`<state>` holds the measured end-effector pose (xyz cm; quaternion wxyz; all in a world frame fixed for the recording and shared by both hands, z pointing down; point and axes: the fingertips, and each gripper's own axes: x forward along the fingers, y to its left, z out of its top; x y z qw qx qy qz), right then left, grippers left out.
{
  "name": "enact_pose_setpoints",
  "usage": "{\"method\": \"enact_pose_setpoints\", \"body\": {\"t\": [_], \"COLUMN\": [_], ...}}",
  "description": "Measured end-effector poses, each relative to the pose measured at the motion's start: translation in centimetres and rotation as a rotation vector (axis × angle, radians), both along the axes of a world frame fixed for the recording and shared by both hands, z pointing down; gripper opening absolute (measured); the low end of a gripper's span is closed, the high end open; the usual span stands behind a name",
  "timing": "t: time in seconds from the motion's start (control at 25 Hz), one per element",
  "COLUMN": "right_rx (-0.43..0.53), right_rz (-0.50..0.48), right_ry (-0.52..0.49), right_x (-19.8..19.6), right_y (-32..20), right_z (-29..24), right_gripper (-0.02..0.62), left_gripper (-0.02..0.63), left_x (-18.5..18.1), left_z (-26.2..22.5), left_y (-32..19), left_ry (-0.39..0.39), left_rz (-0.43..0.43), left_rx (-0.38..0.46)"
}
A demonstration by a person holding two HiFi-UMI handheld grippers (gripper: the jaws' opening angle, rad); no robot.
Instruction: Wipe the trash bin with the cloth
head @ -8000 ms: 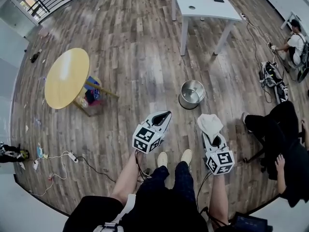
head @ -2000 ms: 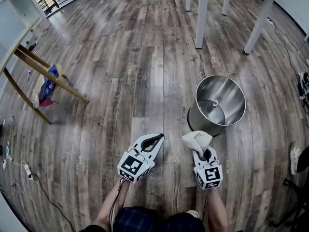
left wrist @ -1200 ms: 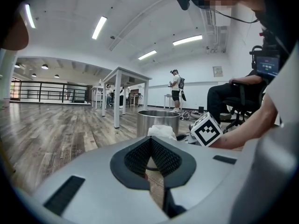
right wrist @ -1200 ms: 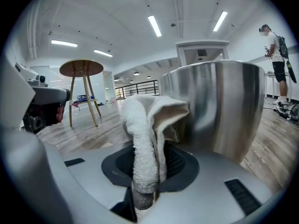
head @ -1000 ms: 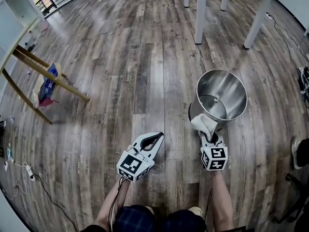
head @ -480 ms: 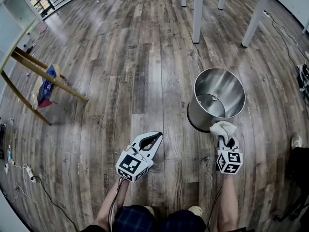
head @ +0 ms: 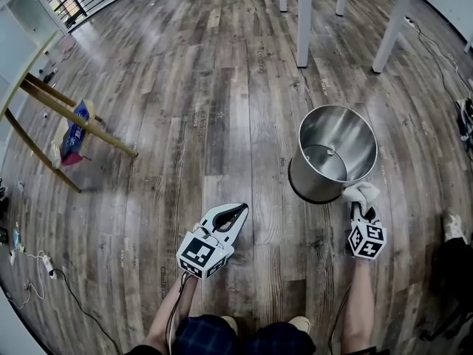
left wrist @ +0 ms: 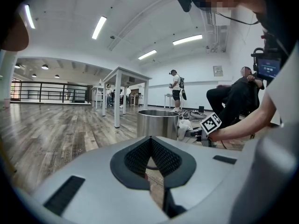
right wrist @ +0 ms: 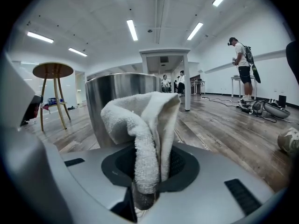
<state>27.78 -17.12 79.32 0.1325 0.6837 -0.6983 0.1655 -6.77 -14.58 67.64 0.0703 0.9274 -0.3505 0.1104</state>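
Observation:
An open steel trash bin point(head: 359, 136) stands upright on the wood floor, right of centre in the head view. My right gripper point(head: 360, 205) is shut on a white cloth point(head: 361, 193), which is held against the bin's near right side at its base. In the right gripper view the cloth point(right wrist: 140, 125) bulges out of the right gripper point(right wrist: 147, 174), with the bin wall point(right wrist: 107, 106) just behind it. My left gripper point(head: 238, 213) hovers low over the floor left of the bin, shut and empty. From the left gripper point(left wrist: 150, 160) the bin point(left wrist: 159, 122) shows ahead.
White table legs point(head: 304, 21) stand beyond the bin. A wooden stool's legs point(head: 77, 120) and a blue bag point(head: 74, 133) are at the left. A shoe point(head: 452, 224) lies at the right edge. People point(left wrist: 176, 85) stand and sit farther back.
My right gripper has carried the cloth rightwards, from the bin's near front round to its near right side. The left gripper has stayed put.

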Motion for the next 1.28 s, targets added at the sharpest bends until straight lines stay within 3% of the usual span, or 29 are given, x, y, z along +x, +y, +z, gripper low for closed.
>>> {"method": "enact_pose_setpoints", "body": {"t": [0.36, 0.76, 1.0, 1.28], "right_rx": [0.027, 0.013, -0.012, -0.064], "right_rz": [-0.072, -0.375, -0.505, -0.468], "right_ry": [-0.032, -0.008, 0.022, 0.013], "right_x": [-4.1, -18.3, -23.9, -24.4], "right_y": [4.2, 5.1, 3.3, -0.4], "right_z": [0.5, 0.9, 1.5, 2.8], "right_gripper": [0.083, 0.084, 0.084, 0.084], "left_gripper": [0.000, 0.000, 0.000, 0.000], "left_x": [0.4, -0.2, -1.8, -2.4], "left_z": [0.6, 0.6, 0.2, -0.1], "left_y": [0.0, -0.4, -0.6, -0.9], "left_ry": [-0.001, -0.004, 0.001, 0.016], "left_rz": [0.003, -0.014, -0.051, -0.066], "left_rx": [-0.010, -0.008, -0.011, -0.014]}}
